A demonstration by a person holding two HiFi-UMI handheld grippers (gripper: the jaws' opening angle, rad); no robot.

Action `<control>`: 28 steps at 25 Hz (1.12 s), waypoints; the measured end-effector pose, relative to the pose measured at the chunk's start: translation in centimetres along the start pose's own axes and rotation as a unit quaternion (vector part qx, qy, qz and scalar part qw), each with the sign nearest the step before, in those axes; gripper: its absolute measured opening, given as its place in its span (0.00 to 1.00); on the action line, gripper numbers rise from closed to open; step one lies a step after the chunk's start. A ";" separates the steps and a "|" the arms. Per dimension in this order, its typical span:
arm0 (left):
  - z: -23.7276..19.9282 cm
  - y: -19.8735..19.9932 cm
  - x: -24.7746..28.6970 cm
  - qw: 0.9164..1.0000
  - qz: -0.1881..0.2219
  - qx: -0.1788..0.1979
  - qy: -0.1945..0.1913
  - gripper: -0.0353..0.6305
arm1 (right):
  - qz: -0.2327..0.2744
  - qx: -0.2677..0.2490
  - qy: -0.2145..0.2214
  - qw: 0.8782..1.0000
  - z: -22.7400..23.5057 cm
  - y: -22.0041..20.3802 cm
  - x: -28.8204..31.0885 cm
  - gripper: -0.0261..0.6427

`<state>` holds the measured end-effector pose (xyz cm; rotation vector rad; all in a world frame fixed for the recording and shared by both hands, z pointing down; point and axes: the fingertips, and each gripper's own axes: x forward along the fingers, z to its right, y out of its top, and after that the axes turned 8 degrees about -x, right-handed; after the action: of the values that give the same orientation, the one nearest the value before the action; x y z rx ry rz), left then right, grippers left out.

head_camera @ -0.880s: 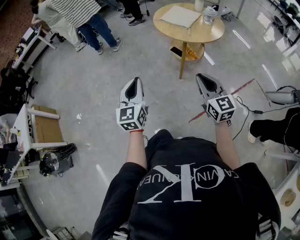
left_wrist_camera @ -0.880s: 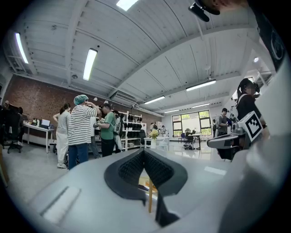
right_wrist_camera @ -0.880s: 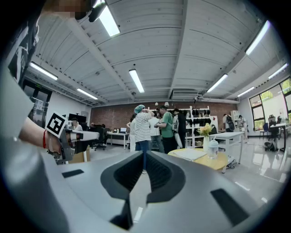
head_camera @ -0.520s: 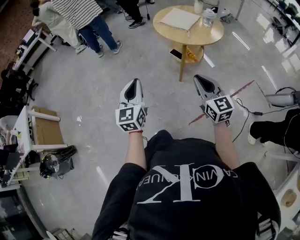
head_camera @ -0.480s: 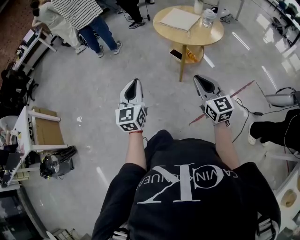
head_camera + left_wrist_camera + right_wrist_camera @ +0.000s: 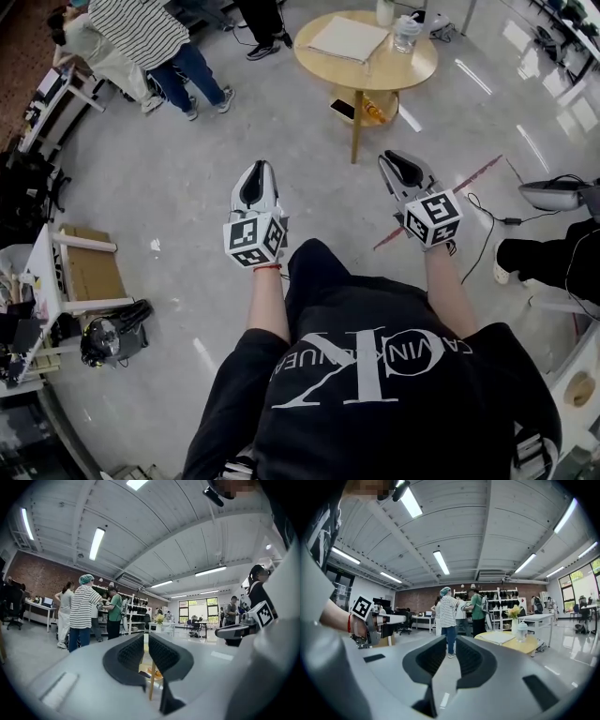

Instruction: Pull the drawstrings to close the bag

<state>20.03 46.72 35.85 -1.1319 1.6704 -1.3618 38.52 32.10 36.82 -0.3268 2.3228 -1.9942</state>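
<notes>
A flat cream-coloured cloth piece (image 6: pixel 349 37), probably the bag, lies on a round wooden table (image 6: pixel 412 66) a few steps ahead; no drawstrings can be made out. It also shows in the right gripper view as a pale sheet (image 6: pixel 499 637) on the table (image 6: pixel 508 645). My left gripper (image 6: pixel 255 172) and right gripper (image 6: pixel 397 160) are held out side by side at waist height above the floor, well short of the table. Both are shut, with nothing between the jaws in the left gripper view (image 6: pixel 146 639) or the right gripper view (image 6: pixel 450 645).
A lidded cup (image 6: pixel 405 33) and a vase (image 6: pixel 385 11) stand on the table, a phone (image 6: pixel 342 109) on its lower shelf. People (image 6: pixel 141 33) stand at the back left. A cardboard box in a white frame (image 6: pixel 89 267) is at left. A cable (image 6: pixel 487 220) and red tape (image 6: pixel 487 173) cross the floor at right.
The head view has shifted a little: table, people and both grippers now sit slightly further left. Both grippers stay shut and empty.
</notes>
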 end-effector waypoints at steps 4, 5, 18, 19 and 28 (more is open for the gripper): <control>-0.5 -0.7 2.0 1.000 -0.008 -0.007 -0.003 0.08 | -0.002 0.018 -0.018 1.000 2.1 -0.4 1.0 0.18; -0.8 -0.9 2.7 1.000 -0.009 -0.010 -0.006 0.12 | -0.001 0.026 -0.022 0.999 2.7 -0.6 1.4 0.24; -8.5 -1.2 13.7 0.998 -0.045 -0.023 -0.036 0.31 | -0.024 0.064 -0.044 0.997 6.9 -2.3 11.7 0.27; -8.8 -1.2 14.7 0.998 -0.048 -0.022 -0.041 0.31 | -0.023 0.068 -0.048 0.996 7.4 -2.4 12.5 0.27; -12.3 -0.8 21.3 0.994 -0.075 -0.023 -0.078 0.31 | -0.038 0.100 -0.079 0.991 9.1 -3.1 17.7 0.27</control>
<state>1.04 31.57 39.45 -1.3780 1.5385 -1.2942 23.28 19.28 39.98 -0.5440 2.0259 -2.1271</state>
